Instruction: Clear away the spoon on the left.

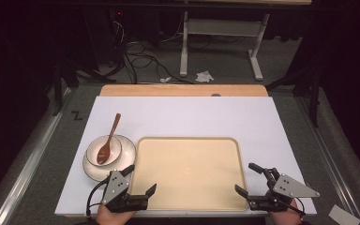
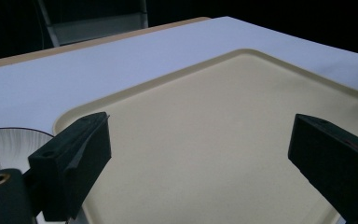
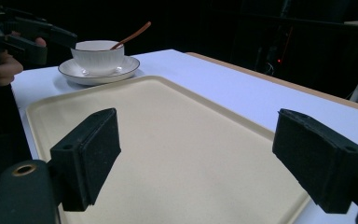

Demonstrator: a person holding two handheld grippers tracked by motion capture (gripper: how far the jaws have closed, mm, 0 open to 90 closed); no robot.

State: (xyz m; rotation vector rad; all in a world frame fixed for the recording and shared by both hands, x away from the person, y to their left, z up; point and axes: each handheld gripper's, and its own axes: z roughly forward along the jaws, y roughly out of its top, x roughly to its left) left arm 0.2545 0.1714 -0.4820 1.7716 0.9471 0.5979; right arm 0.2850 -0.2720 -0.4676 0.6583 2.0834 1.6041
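Both claws, left claw (image 1: pixel 141 180) and right claw (image 1: pixel 246 177), hung released and empty at the tray's (image 1: pixel 187 197) 6 o'clock corners, ready to reach; bowl (image 1: pixel 104 151) with spoon (image 1: pixel 108 141) sat at 9 o'clock.

The tray (image 1: pixel 190 173) looks like smooth matt beige plastic with a faint sheen. The bowl (image 1: pixel 104 150) and saucer (image 1: pixel 126 146) look like glossy white ceramic, the saucer finely ribbed. The spoon (image 1: pixel 108 140) is brown and polished, like lacquered wood. The table (image 1: pixel 178 117) carries a smooth, matt white sheet, with a wood-look edge at the far side. The pads (image 3: pixel 86 156) are matt black and finely grainy, like rubber or foam.
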